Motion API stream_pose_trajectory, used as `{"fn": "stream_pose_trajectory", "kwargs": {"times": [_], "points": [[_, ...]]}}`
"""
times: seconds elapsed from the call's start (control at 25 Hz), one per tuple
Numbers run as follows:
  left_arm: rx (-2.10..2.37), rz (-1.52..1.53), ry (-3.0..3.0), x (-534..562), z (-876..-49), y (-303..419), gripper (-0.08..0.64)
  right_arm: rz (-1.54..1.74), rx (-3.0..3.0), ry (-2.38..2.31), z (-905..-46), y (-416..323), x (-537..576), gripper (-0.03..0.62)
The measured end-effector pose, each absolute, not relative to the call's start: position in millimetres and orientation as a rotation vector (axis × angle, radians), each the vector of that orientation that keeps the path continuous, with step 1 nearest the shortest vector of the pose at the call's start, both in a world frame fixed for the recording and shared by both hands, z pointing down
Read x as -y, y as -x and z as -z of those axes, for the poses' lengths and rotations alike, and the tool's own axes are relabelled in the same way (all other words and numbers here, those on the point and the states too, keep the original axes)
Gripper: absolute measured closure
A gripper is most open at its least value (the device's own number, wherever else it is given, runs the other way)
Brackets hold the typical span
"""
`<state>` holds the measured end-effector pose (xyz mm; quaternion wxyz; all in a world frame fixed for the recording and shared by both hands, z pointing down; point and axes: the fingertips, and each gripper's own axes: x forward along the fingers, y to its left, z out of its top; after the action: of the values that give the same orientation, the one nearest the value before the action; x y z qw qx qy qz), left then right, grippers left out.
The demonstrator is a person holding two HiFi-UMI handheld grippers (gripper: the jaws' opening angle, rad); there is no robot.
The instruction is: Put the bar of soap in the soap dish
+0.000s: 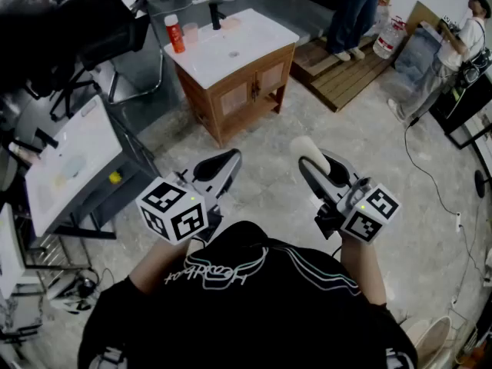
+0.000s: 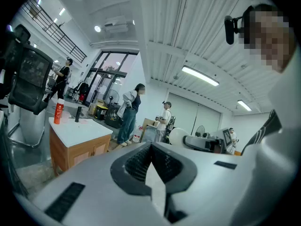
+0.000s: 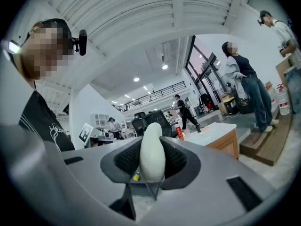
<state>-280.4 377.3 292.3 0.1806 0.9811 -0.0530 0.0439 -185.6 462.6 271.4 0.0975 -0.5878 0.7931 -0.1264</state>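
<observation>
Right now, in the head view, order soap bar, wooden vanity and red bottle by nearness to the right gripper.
1. Soap bar: in right gripper's tongs.
2. Wooden vanity: ahead, leftward.
3. Red bottle: vanity's far-left corner.

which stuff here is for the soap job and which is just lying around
For the job: bar of soap, right gripper holding it, pinkish dish on the vanity, probably.
Lying about: red bottle, cup, office chair, water jug.

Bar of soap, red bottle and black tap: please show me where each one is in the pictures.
bar of soap point(image 3: 152, 150), right gripper view, middle of its white face.
red bottle point(image 1: 176, 37), head view, middle of its body.
black tap point(image 1: 216, 18), head view, its upright stem.
</observation>
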Motion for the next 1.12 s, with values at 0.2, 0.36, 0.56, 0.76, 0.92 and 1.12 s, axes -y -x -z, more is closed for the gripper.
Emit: {"fn": "stream_pose_trajectory", "kwargs": {"times": [0.2,0.36,0.56,0.76,0.92,1.12], "points": [[0.155,-0.109,-2.781,-367.3,-290.4,280.0,0.538,0.378,-2.338,1.743,-273.5,182.2,-453.3,0.465],[0.145,-0.102,-2.789,-363.0,-288.2,276.0,0.538,0.367,-2.343,1.744,-270.5,179.3,-449.2,0.465],[0.139,-0.089,-2.789,-356.5,-285.5,266.9,0.538,0.359,-2.338,1.743,-267.0,170.5,-442.7,0.465],[0.145,-0.072,-2.808,-340.2,-283.9,254.2,0.538,0.333,-2.347,1.760,-267.7,154.8,-425.8,0.466],[0.143,-0.072,-2.816,-320.5,-287.5,242.5,0.538,0.327,-2.346,1.751,-270.9,142.2,-404.4,0.466],[0.160,-0.087,-2.802,-275.6,-295.0,218.6,0.538,0.325,-2.365,1.760,-276.5,116.5,-358.2,0.465]]}}
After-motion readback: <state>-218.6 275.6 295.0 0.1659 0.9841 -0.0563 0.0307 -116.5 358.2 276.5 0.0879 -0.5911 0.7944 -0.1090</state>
